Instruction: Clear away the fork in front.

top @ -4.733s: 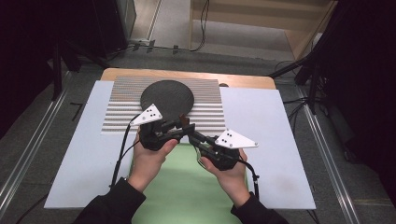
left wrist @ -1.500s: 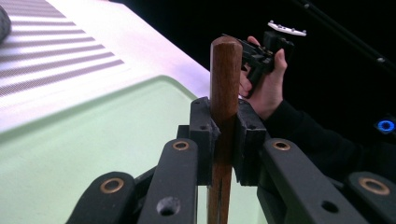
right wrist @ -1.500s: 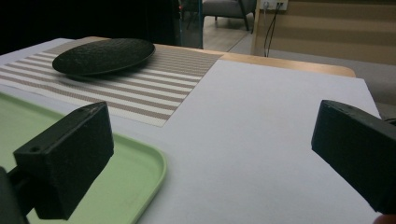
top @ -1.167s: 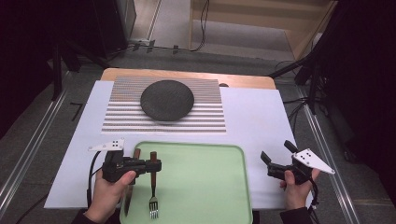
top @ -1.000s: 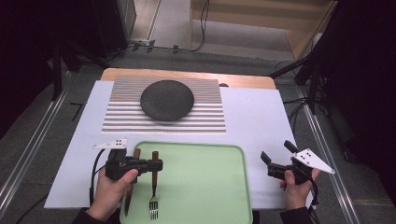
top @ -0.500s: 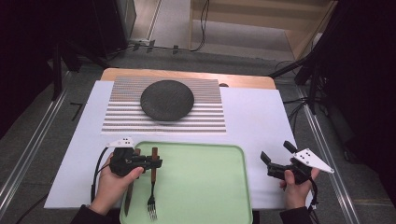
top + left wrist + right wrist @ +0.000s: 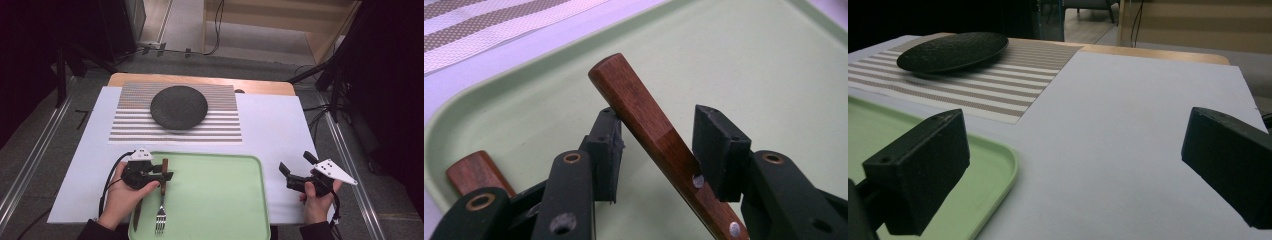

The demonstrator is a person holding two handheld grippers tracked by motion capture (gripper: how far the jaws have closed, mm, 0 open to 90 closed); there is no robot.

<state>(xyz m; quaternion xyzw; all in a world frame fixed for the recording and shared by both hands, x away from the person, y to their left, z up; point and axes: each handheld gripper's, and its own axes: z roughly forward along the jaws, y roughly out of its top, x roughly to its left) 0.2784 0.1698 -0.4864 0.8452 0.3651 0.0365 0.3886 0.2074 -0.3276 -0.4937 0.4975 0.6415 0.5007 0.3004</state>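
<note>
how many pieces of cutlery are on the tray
2. A fork lies near the tray's left edge, its wooden handle between the left gripper's jaws. A knife lies left of it along the rim, partly hidden by the hand.

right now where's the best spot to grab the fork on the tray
Take the fork by its wooden handle, from above, tool pads across the narrow sides. The handle is thick and flat-sided and points away from the person, while the metal tines lie thin and flat on the green tray.
</note>
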